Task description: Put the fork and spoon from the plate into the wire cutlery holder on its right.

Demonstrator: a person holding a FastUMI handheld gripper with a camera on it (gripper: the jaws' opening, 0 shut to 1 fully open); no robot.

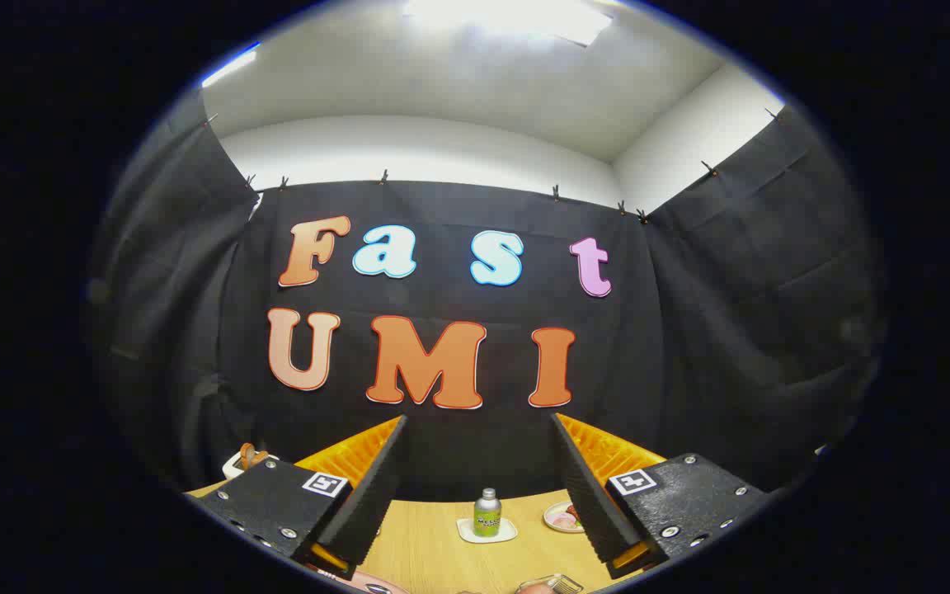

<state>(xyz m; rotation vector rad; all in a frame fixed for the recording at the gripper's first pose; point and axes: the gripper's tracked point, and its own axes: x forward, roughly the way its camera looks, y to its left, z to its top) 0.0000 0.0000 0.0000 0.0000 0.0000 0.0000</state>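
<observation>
Black cloth [475, 429] hangs as the booth's back and side walls, pegged along its top edge, with white wall and a lit ceiling above it.

A light wooden table [425, 549] runs beneath the cloth, seen between and beyond the fingers.

The gripper [479, 483] is held level, facing the back wall. Its fingers are spread wide apart with nothing between them, and they touch nothing.

A small white container [237, 464] sits at the table's far left edge, beyond the left finger, with something brownish in it; contents cannot be identified.

A small plate [559, 516] lies on the table just beside the right finger, partly hidden by it.

A small green-labelled bottle with a silver cap [487, 512] stands upright on a white coaster [486, 531], beyond the fingers, in the gap.

Fork tines [562, 583] show at the near table edge, below the right finger. Spoon and wire holder cannot be made out.
</observation>
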